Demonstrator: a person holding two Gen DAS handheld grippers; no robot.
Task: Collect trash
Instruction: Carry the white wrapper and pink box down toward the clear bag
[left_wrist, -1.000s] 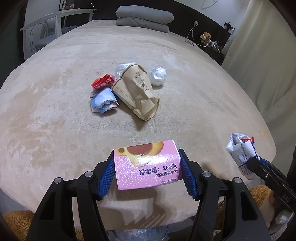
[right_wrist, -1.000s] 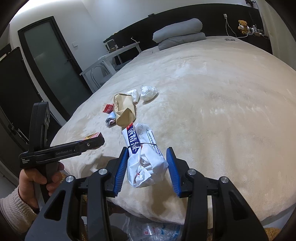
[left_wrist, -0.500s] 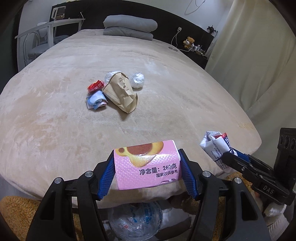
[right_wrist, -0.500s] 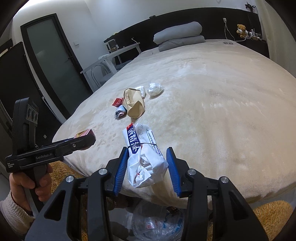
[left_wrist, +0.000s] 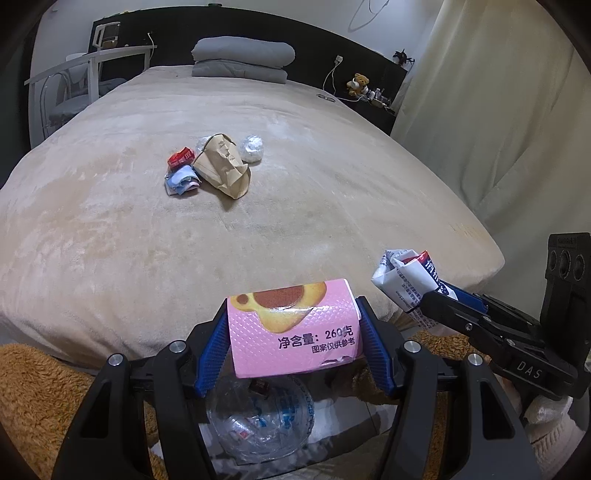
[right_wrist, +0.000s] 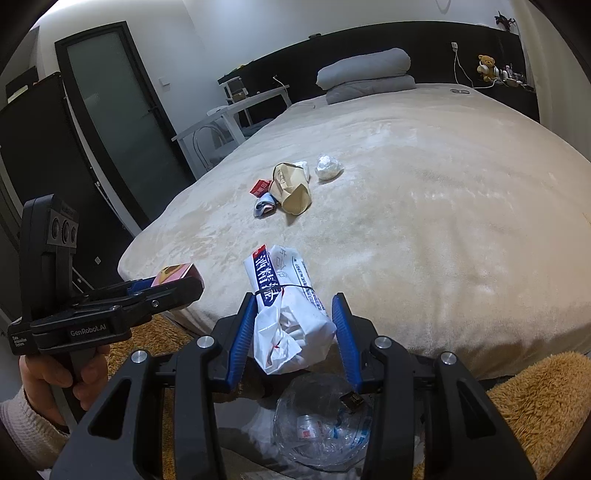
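clamping a pink box (left_wrist: 293, 328), left hand-held gripper (left_wrist: 293, 345); right hand-held gripper (right_wrist: 294, 334) pinches white packet (right_wrist: 291, 314).

A wide bed (left_wrist: 332, 206) under a beige plush cover. Well ahead of the tongs, a small cluster of litter lies mid-bed: a crumpled brown paper bag (left_wrist: 221, 170), a red wrapper (left_wrist: 181, 158) and a blue-white wrapper (left_wrist: 181, 182) touching its left, a white wad (left_wrist: 251, 148) just right. Folded grey bedding (left_wrist: 242, 59) lies at the far end.
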